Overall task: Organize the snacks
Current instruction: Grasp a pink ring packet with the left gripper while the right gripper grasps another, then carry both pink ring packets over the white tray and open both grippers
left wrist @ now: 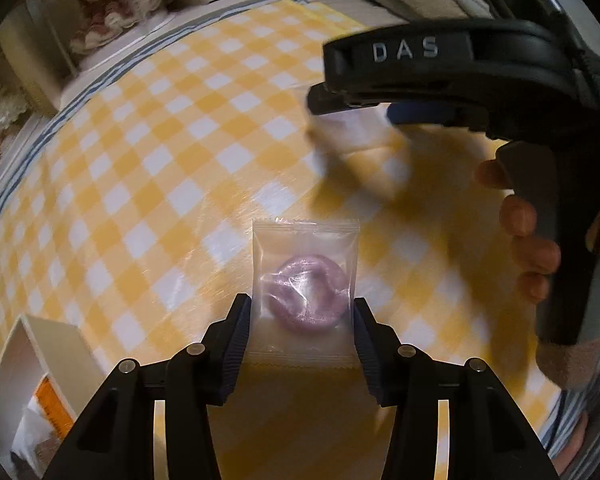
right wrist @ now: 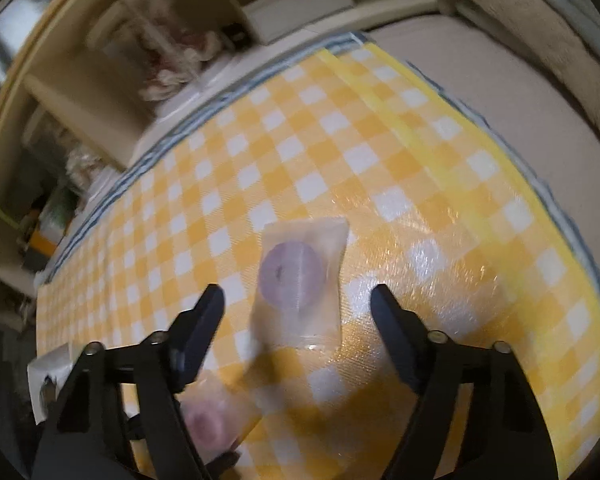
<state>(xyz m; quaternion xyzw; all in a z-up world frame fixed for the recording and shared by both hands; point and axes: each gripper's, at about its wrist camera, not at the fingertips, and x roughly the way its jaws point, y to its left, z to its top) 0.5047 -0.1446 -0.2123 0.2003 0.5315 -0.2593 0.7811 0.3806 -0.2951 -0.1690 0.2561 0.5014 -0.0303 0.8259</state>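
In the left wrist view my left gripper (left wrist: 302, 312) is shut on a clear packet holding a round purple snack (left wrist: 306, 294), with a pad against each side edge, above the yellow checked tablecloth (left wrist: 140, 184). The right gripper's black body (left wrist: 440, 80) hangs at the upper right, held by a hand (left wrist: 528, 240). In the right wrist view my right gripper (right wrist: 298, 300) is open, its fingers (right wrist: 204, 320) either side of a second clear packet with a purple snack (right wrist: 294, 276) that looks blurred above the cloth. The left gripper's packet (right wrist: 208, 420) shows blurred at the lower left.
A cream open box (left wrist: 32, 384) with orange and white packets stands at the lower left of the left view. Shelves with ornaments (left wrist: 100, 20) line the table's far edge. A beige cushioned seat (right wrist: 520, 100) lies beyond the right edge of the table.
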